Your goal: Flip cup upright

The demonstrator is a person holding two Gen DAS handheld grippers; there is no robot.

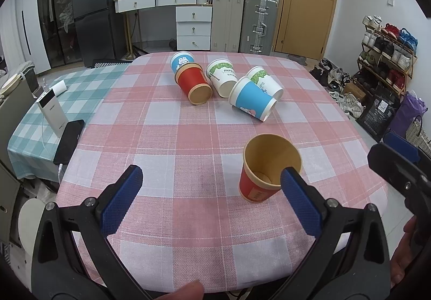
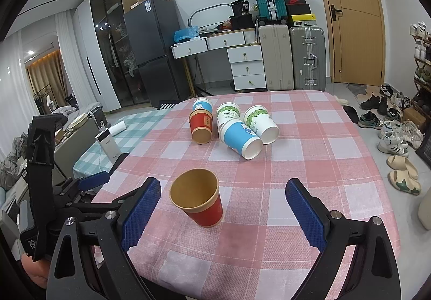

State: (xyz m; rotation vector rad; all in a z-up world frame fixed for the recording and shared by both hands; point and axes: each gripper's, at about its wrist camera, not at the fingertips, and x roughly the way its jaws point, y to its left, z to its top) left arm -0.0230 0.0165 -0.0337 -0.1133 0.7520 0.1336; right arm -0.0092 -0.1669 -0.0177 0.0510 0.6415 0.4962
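2 wrist fisheye views, set low at the near edge of the checked table (image 1: 188,138), left beside right, facing the far wall; upright red cup (image 1: 265,173) and table shared.

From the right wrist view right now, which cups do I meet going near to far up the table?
Upright red cup → tipped blue cup → tipped red cup → far blue cup.

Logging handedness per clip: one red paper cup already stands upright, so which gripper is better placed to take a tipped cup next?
Probably the left gripper: the tipped red paper cup lies almost straight beyond its open fingers. The right gripper, also open, faces the upright red paper cup instead.
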